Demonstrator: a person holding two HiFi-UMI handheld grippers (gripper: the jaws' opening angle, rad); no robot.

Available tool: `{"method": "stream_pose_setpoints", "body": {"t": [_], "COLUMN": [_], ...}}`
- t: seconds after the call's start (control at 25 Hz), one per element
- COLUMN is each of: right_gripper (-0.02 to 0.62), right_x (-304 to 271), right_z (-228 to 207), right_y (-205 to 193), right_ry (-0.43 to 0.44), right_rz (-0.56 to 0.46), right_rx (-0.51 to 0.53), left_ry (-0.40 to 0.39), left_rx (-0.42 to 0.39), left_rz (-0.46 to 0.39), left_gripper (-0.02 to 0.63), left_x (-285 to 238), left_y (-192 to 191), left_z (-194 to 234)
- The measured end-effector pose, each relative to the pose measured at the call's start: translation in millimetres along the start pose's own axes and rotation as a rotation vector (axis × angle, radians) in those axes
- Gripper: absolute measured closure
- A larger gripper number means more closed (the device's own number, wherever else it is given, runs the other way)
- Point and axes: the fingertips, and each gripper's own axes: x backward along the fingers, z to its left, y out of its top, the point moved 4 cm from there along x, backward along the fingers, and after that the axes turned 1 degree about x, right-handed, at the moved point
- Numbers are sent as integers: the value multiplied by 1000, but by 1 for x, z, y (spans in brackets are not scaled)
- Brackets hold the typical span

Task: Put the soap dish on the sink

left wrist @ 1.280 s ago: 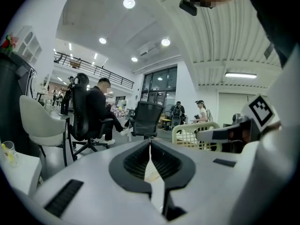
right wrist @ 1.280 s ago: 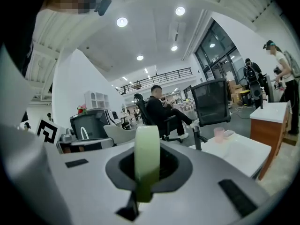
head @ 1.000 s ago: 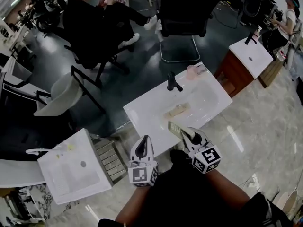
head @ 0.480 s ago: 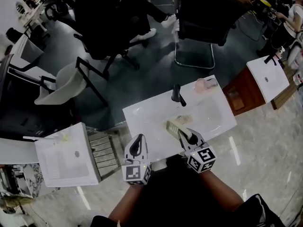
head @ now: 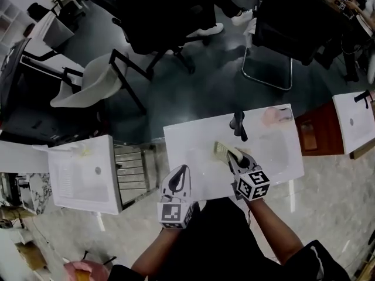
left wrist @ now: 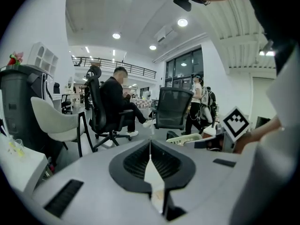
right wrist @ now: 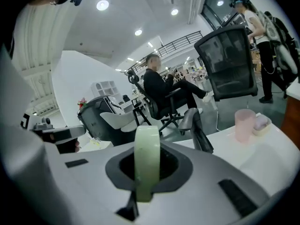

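Observation:
My right gripper point(head: 233, 155) is shut on a pale green soap dish point(head: 224, 150), which it holds over the white sink point(head: 193, 139) just left of the black faucet point(head: 238, 124). In the right gripper view the soap dish point(right wrist: 146, 161) stands edge-on between the jaws, with the faucet point(right wrist: 197, 130) beyond it. My left gripper point(head: 183, 170) hovers at the sink's near edge, shut with nothing in it. In the left gripper view the jaws of the left gripper point(left wrist: 150, 149) meet in a thin line, and the soap dish point(left wrist: 183, 138) shows off to the right.
A pink cup point(head: 270, 116) stands on the sink's far right corner. A second white sink unit point(head: 82, 174) and a metal rack point(head: 133, 168) are to the left, a third sink point(head: 354, 122) on a brown cabinet to the right. Office chairs and a seated person lie beyond.
Both grippers have moved forward and down toward the sink. The soap dish in the right gripper has gone from the near edge to beside the faucet.

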Motion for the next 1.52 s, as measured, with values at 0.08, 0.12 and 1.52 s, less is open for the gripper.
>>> {"method": "stream_pose_setpoints", "body": {"t": [0.08, 0.12, 1.52], "right_gripper": [584, 584, 468], "right_x": [-21, -33, -221], "right_z": [-5, -8, -58], "right_y": [-3, -4, -58], "right_ry": [3, 3, 8], "right_rz": [30, 40, 440], "right_rx": [20, 33, 23], "left_ry": [0, -10, -70], "left_rx": [18, 22, 113], "left_rz": [7, 5, 109], "left_gripper": [591, 591, 591], "left_x": [-7, -13, -76], "left_y": [-4, -5, -29], "left_z": [6, 10, 97]}}
